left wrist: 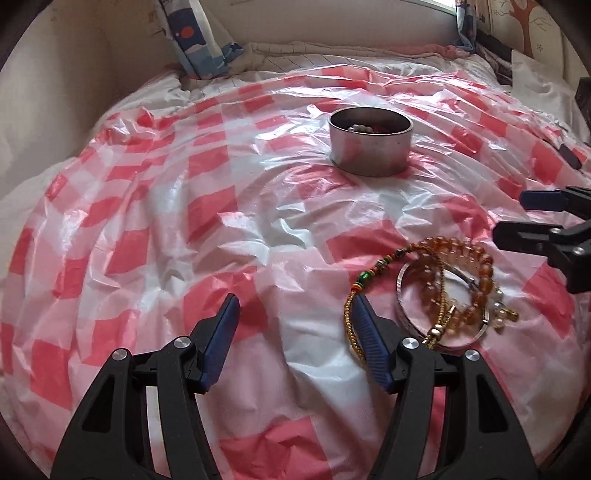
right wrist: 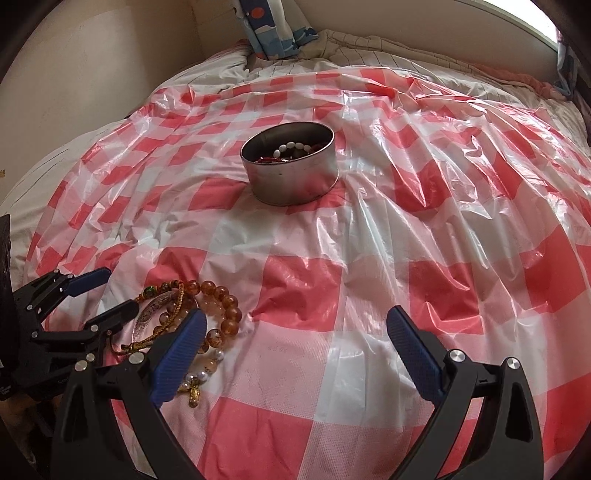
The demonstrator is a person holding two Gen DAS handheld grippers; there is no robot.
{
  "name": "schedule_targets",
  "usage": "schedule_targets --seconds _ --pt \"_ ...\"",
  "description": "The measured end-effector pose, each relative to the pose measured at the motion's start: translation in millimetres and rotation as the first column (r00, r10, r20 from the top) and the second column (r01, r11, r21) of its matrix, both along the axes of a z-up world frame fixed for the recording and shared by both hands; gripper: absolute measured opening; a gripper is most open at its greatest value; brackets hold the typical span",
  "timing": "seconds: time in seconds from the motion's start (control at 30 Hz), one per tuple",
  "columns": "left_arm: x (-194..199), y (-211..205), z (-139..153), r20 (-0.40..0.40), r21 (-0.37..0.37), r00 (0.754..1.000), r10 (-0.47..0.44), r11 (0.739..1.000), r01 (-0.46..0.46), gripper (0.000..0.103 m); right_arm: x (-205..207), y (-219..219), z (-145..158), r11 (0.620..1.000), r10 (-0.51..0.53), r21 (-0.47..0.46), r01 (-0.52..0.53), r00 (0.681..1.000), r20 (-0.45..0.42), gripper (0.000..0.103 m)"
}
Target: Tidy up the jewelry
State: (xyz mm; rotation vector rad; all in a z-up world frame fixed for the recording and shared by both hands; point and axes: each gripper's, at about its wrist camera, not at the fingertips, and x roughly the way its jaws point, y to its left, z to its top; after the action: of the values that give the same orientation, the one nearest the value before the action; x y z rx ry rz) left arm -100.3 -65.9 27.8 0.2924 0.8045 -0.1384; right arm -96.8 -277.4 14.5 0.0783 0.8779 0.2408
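A pile of jewelry lies on the red-and-white checked plastic sheet: an amber bead bracelet, a clear bangle and a gold cord bracelet with green beads. A round metal tin farther back holds white and red beads. My left gripper is open and empty, its right finger beside the cord bracelet. My right gripper is open and empty, its left finger over the pile's edge.
The plastic sheet covers a bed with crumpled bedding behind it. A blue patterned curtain hangs at the back by the wall. A white pillow lies at the far right.
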Motion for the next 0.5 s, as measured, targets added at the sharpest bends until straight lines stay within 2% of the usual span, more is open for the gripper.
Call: schedule_targets --seconds 0.07,0.1,0.17,0.27,0.3,0.33,0.37,0.43,0.5 --pt "4 0 3 0.045 0.045 0.998 0.032 0.998 -0.034 0.060 1 3 0 1.000 0.007 -0.018 -0.007 1.000 0.005 0.094" --pt "6 0 4 0.051 0.041 0.998 0.035 0.998 -0.037 0.060 1 5 0 0.999 0.013 -0.031 -0.013 1.000 0.008 0.094" --pt "9 -2 2 0.017 0.018 1.000 0.001 1.000 -0.001 0.060 1 11 -1 0.998 0.035 -0.054 -0.034 0.999 0.013 0.094" --pt "15 -15 -7 -0.013 0.041 0.998 -0.056 0.998 0.056 0.059 -2 20 -1 0.994 0.077 -0.078 -0.075 0.997 0.019 0.094" --pt "18 -19 -8 -0.018 0.050 0.997 -0.071 0.996 0.072 0.055 -3 24 -1 0.993 0.093 -0.081 -0.091 0.995 0.023 0.094" --pt "23 -20 -8 -0.026 0.043 0.996 -0.083 0.996 0.084 0.048 -3 26 0 0.991 0.104 -0.083 -0.102 0.994 0.025 0.094" --pt "26 -20 -7 -0.026 0.038 0.997 -0.075 0.996 0.075 0.043 -4 29 0 0.990 0.116 -0.085 -0.113 0.993 0.029 0.094" --pt "33 -12 -5 -0.030 0.010 0.999 -0.035 0.999 0.035 0.027 -6 34 1 0.988 0.139 -0.075 -0.136 0.990 0.034 0.093" --pt "38 -1 -3 -0.050 -0.062 0.999 -0.010 0.998 0.007 0.026 -8 36 2 0.985 0.166 -0.046 -0.165 0.986 0.029 0.092"
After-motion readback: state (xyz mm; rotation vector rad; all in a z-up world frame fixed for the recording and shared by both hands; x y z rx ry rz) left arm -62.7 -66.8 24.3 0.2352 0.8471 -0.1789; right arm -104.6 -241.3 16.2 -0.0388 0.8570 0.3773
